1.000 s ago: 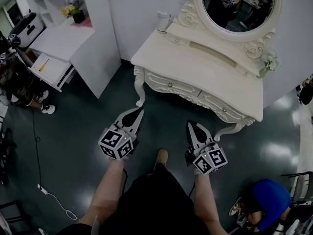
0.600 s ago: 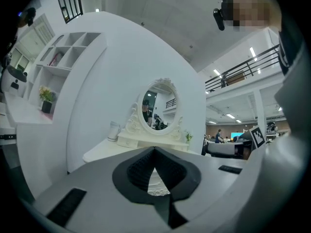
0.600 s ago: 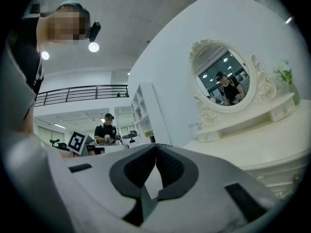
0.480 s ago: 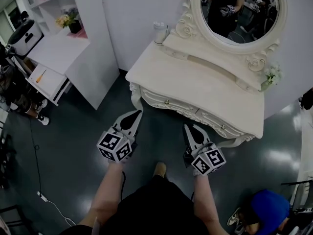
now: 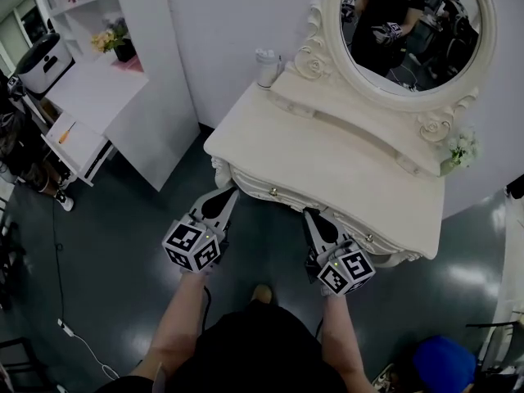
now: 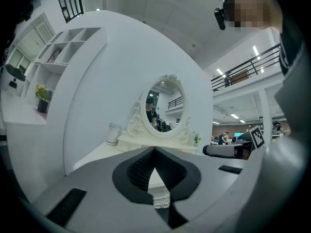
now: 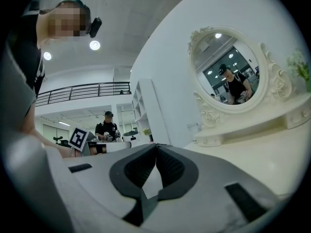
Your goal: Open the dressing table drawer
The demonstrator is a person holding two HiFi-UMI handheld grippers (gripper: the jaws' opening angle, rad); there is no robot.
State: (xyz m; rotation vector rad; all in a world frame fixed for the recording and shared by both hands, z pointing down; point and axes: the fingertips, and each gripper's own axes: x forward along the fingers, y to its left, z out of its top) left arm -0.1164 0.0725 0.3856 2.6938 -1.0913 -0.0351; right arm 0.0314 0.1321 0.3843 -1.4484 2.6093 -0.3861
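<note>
The dressing table drawer [image 5: 278, 193], the left of two in the carved front of the cream bench [image 5: 344, 150], sat flush and shut, its small knob showing. The right drawer [image 5: 372, 237] was shut as well. And both grippers had closed right in on it! A second ago a wide strip of dark floor [image 5: 123, 244] lay between their tips and the bench front; half a second ago that strip had narrowed, and now it was all but gone. The left gripper [image 5: 231, 191] pointed at the near left corner of the bench, just beside the left drawer, jaws together with nothing between them. The right gripper [image 5: 309, 214] had its tip just under the front edge, between the two knobs, jaws likewise pressed together and empty. Neither one touched a knob. The bench filled more of the head view than before, and the oval mirror [image 5: 409, 23] at its far side had slid up toward the top edge of the frame.
</note>
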